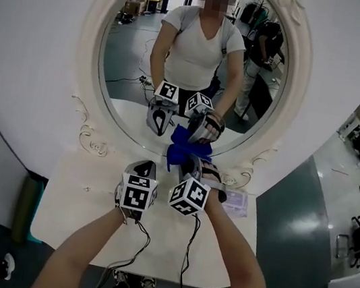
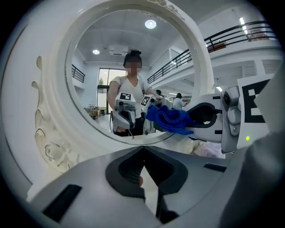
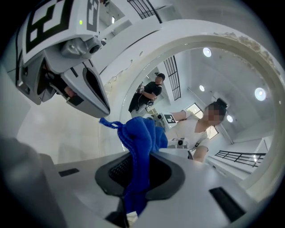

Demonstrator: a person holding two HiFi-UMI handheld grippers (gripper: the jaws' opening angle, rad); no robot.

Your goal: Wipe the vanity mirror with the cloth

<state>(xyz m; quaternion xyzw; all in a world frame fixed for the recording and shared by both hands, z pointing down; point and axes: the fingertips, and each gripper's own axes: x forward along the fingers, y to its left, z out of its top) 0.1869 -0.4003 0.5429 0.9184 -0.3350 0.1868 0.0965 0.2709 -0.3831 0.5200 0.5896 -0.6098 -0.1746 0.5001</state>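
At the bottom rim of the mirror, both grippers sit close together over the white table; right gripper is clamped on the blue cloth, pinched low, so a loose bunch sticks out past the jaw tips; probably held that way so fabric, not plastic, meets the glass. In head view the cloth is at the lower edge of the mirror, just at or touching the frame; can't tell if it presses on glass yet; its reflection sits right above it.

Left gripper has jaws together at the tips, nothing held; it hovers just left of the right one, aimed at the mirror; looks like it's parked as a spare, not bracing anything. From the left gripper view the cloth hangs in the right gripper in front of the lower glass.

Mirror stands upright at the back of the table, oval, ornate white frame; the person and both grippers show reflected in it.

Judgement: wipe at its start or about to start, cloth low on the glass; most of the surface above is yet to be covered; next needs the bunch pushed flat on the glass and swept upward; risk is the jaw tips tapping the glass if the bunch collapses.
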